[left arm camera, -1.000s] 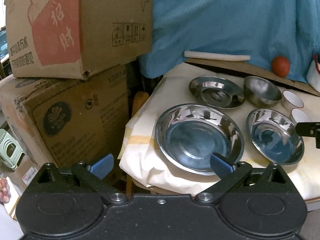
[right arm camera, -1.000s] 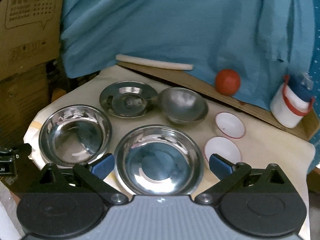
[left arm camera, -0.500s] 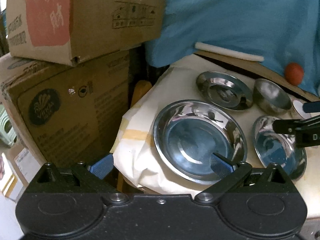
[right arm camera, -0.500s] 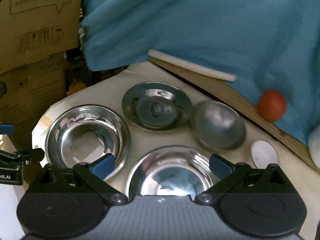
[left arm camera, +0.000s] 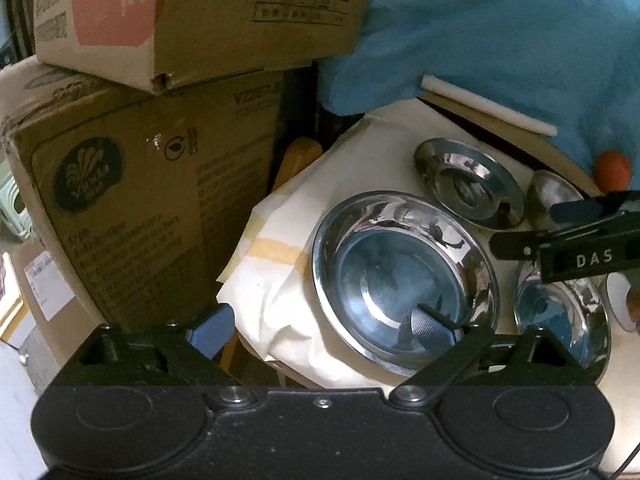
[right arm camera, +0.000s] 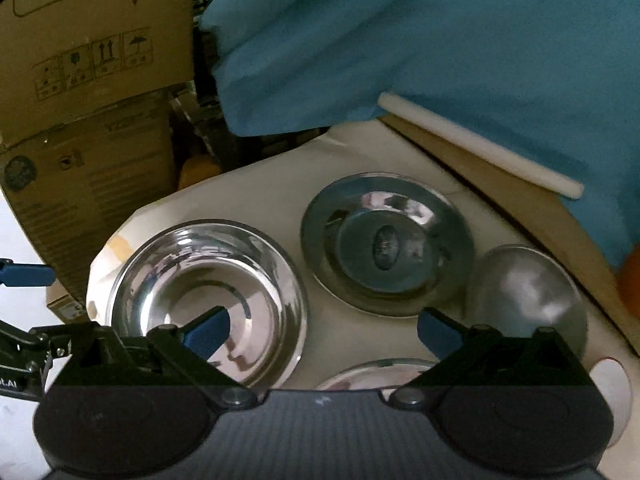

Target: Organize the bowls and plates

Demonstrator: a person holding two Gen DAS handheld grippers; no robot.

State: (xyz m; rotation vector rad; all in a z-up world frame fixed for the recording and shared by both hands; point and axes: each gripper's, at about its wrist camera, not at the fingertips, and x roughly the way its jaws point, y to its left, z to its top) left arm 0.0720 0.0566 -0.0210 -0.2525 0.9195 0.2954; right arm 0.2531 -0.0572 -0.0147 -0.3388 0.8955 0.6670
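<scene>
Both hand-held grippers have shifted since a second ago — the right hand-held gripper (right arm camera: 322, 330) slid left and rolled, so the two white saucers are now mostly out of its view. Its jaws stand wide, nothing between them; left pad (right arm camera: 208, 330) over the big steel bowl (right arm camera: 208, 300), right pad (right arm camera: 438, 332) near the flat steel plate (right arm camera: 386, 244). Round steel bowl (right arm camera: 524, 292) sits just right of that plate, and the rim of another steel bowl (right arm camera: 376, 374) shows at the gripper body's edge.

Left hand-held gripper (left arm camera: 320, 326) — jaws wide but have just been closing a little, no pad pressing. Its right pad (left arm camera: 430, 326) is inside the big steel bowl, its left pad (left arm camera: 210, 330) outside off the bench edge, so the bowl's near rim lies between them.

All dishes sit on the cream-covered bench (left arm camera: 320, 184). Cardboard boxes (left arm camera: 152, 184) stacked at left, blue cloth (left arm camera: 500, 40) behind, orange ball (left arm camera: 612, 170) at the far right.
</scene>
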